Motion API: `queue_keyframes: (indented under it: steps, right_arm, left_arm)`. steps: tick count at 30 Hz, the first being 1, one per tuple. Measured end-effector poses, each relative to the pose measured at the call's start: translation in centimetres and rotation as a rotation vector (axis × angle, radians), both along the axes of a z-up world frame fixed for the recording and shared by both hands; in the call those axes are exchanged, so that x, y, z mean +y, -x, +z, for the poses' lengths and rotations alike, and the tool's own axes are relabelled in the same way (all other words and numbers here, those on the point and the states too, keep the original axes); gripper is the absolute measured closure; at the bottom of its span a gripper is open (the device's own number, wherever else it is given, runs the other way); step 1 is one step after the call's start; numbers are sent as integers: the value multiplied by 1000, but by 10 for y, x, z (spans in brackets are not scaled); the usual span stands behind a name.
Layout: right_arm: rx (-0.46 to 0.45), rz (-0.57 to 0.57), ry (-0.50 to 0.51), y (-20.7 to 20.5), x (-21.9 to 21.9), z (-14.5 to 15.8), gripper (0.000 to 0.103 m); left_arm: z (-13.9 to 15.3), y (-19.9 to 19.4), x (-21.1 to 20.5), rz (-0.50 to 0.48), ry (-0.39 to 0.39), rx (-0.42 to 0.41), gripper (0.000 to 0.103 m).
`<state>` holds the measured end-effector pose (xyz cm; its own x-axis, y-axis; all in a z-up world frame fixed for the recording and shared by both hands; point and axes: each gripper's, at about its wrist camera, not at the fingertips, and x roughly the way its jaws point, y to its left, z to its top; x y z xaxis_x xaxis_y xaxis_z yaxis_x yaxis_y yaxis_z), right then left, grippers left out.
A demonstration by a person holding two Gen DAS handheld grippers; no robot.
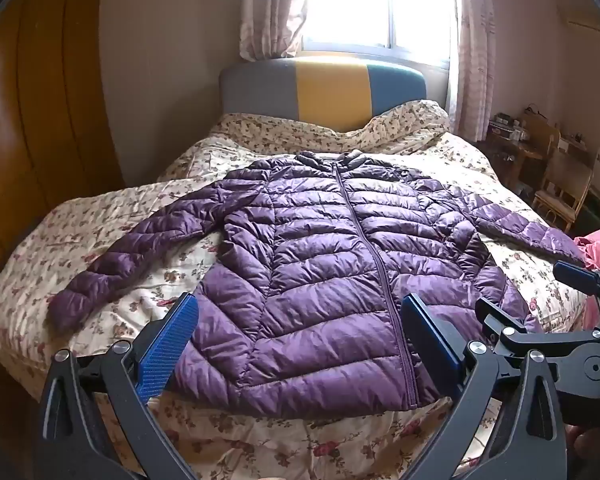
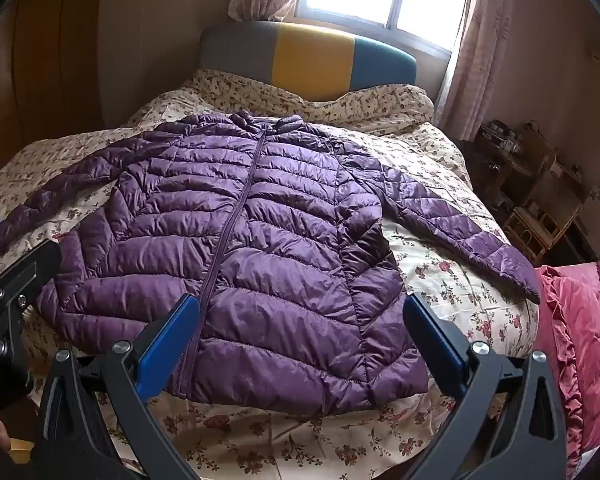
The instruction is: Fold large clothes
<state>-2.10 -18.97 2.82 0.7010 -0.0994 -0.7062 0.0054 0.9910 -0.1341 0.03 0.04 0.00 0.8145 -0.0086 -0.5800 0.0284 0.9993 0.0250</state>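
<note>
A bed (image 1: 100, 216) under a floral quilt fills the room ahead of both grippers. A purple jacket (image 1: 332, 264) lies flat on it, zipped, sleeves spread, hem nearest the fingers. The left gripper (image 1: 300, 320) and right gripper (image 2: 300, 320) hover above the hem, jaws spread wide, holding nothing.

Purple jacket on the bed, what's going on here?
A person holds a claw in each hand over a purple puffer jacket spread flat, zipped, front up on a floral bedspread, both sleeves out to the sides. The left claw and right claw are open and hover near the hem, gripping nothing. No fold has been made yet.
</note>
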Motion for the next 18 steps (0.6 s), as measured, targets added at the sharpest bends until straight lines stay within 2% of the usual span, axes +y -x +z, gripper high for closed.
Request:
queue_keyframes:
  steps: [18]
  right_arm:
    - [10,1,1,-3,0,-2,2]
  left_arm:
    - [0,0,0,2,3,5,3]
